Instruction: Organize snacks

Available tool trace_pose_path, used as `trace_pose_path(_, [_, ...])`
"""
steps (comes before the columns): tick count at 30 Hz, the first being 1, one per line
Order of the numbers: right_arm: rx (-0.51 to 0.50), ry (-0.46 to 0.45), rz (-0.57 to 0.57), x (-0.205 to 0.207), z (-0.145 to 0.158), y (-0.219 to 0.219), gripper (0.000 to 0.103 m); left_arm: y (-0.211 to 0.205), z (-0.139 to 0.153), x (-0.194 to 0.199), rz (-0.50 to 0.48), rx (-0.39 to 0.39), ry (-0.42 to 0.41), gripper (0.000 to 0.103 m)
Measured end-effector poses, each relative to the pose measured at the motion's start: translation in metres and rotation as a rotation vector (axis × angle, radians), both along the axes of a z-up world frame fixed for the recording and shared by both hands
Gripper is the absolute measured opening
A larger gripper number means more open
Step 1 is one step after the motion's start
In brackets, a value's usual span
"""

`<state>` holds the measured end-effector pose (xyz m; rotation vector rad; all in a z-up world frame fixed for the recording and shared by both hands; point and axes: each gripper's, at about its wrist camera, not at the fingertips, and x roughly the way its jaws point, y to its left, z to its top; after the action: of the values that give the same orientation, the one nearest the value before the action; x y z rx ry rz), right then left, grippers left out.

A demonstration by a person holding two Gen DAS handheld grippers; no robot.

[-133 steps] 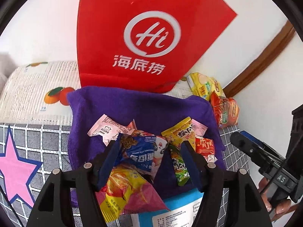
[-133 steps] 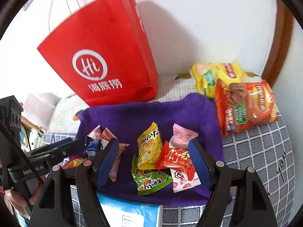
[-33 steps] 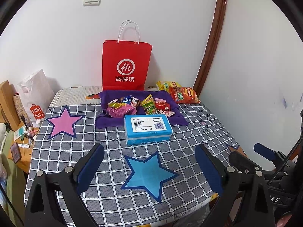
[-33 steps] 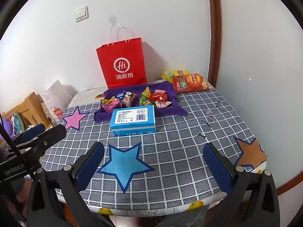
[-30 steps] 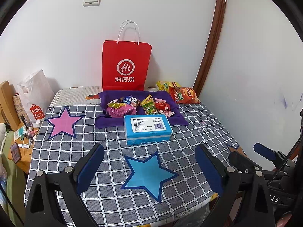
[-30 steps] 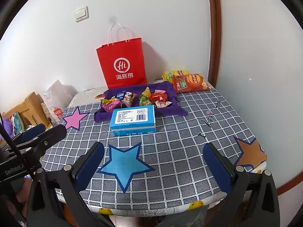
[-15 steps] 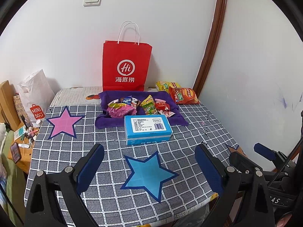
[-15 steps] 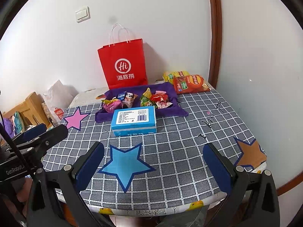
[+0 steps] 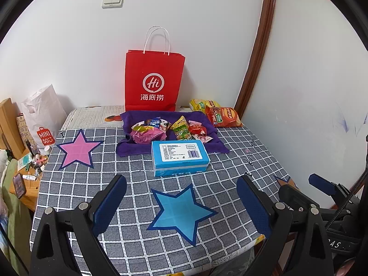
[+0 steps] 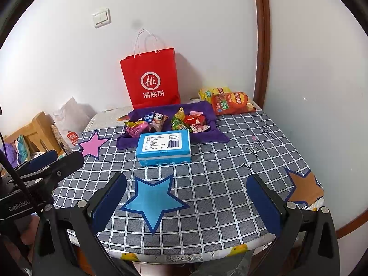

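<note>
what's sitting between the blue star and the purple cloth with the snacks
A blue tissue box, lying flat; its far edge meets the purple cloth. Checked tablecloth separates it from the blue star. Both views show it.

Near half of the table [image 9: 207, 197] lies bare: checked cloth with flat stars only, open to passage from the near edge.

Blue tissue box [image 9: 180, 157] stands mid-table, directly in front of the purple cloth [image 9: 131, 148], touching or overlapping its near edge; it blocks a straight low approach to the small snack packets [image 9: 184, 128] heaped on the cloth. Open lanes run left and right of the box.

Red paper bag [image 9: 153, 85] stands upright behind the cloth against the far wall, closing the far side.

Two chip bags [image 10: 232, 102] fill the far right corner, beside the cloth.

Right wall borders the table's right edge.
</note>
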<state>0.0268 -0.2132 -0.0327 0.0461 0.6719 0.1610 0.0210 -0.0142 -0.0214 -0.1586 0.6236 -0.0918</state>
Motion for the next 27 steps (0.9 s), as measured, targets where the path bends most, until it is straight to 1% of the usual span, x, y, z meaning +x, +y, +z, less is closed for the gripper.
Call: trace_pose_path(27, [0.001, -0.016, 0.009, -0.0008, 0.0058, 0.0009, 0.102, 0.0018, 0.0034, 0.0006, 0.003, 0.001, -0.004, 0.097])
